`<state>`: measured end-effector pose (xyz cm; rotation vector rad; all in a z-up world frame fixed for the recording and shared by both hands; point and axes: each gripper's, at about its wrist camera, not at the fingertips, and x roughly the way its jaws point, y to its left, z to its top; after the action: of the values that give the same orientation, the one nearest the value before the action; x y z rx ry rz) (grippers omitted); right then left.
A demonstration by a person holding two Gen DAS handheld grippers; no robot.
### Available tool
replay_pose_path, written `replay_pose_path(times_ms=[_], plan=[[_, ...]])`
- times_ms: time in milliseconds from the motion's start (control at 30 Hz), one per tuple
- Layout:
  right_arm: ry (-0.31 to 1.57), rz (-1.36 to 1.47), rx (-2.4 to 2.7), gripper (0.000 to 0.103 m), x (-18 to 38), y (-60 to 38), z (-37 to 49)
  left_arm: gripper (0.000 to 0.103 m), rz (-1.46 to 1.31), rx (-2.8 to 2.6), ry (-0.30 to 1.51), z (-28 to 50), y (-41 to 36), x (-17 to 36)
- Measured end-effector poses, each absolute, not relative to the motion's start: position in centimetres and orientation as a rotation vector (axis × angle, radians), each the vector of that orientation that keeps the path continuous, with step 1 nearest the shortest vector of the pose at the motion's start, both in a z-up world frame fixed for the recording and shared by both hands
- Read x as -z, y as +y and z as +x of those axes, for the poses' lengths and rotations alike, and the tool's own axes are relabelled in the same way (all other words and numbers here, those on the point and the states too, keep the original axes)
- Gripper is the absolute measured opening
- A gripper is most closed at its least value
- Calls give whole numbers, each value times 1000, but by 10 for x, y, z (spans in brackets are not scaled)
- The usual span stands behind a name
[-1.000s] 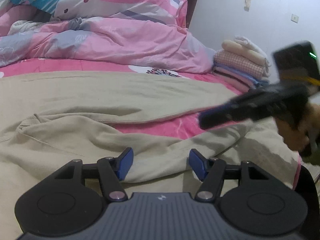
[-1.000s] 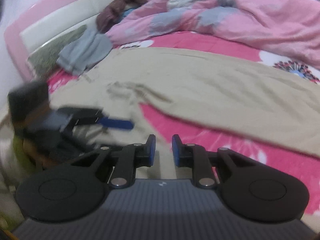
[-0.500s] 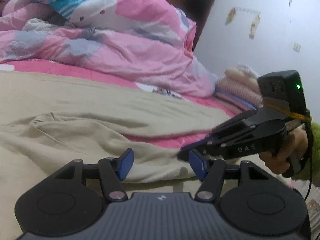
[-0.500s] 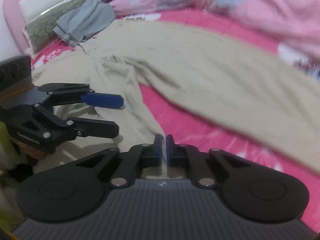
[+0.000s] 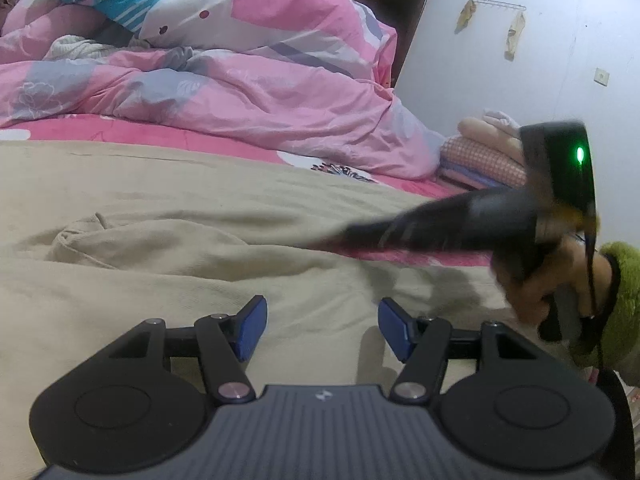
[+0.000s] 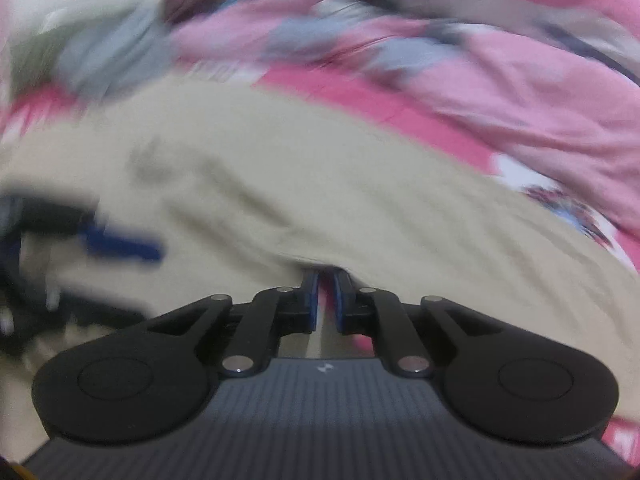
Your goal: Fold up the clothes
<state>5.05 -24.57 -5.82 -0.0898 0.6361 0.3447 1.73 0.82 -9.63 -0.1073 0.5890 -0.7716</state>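
Note:
Beige trousers (image 5: 160, 200) lie spread over the pink bed sheet (image 5: 120, 132). My left gripper (image 5: 322, 330) hovers low over the near trouser leg, open, with nothing between its blue pads. In the left wrist view my right gripper (image 5: 320, 242) is blurred and reaches in from the right, its tips at a fold of the beige cloth. In the right wrist view, also blurred, the trousers (image 6: 320, 184) drape over the tips of my right gripper (image 6: 327, 280). Its jaws are nearly together on the cloth edge and opening slightly. The left gripper's blue finger (image 6: 120, 246) shows at the left.
A bunched pink quilt (image 5: 240, 92) fills the far side of the bed. A stack of folded clothes (image 5: 480, 156) sits at the right by the white wall. A person's hand (image 5: 536, 280) in a green sleeve (image 5: 616, 280) holds the right gripper.
The right gripper shut on the trouser cloth and swung left and away with it, so beige cloth now covers most of the pink gap between the legs. The left gripper stayed put.

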Motion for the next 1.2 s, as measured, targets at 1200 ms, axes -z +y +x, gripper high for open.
replay_pose_path(times_ms=[1200], plan=[[539,-603,-428,24,68,-197,16,66,-135,796,613,21,9,99]])
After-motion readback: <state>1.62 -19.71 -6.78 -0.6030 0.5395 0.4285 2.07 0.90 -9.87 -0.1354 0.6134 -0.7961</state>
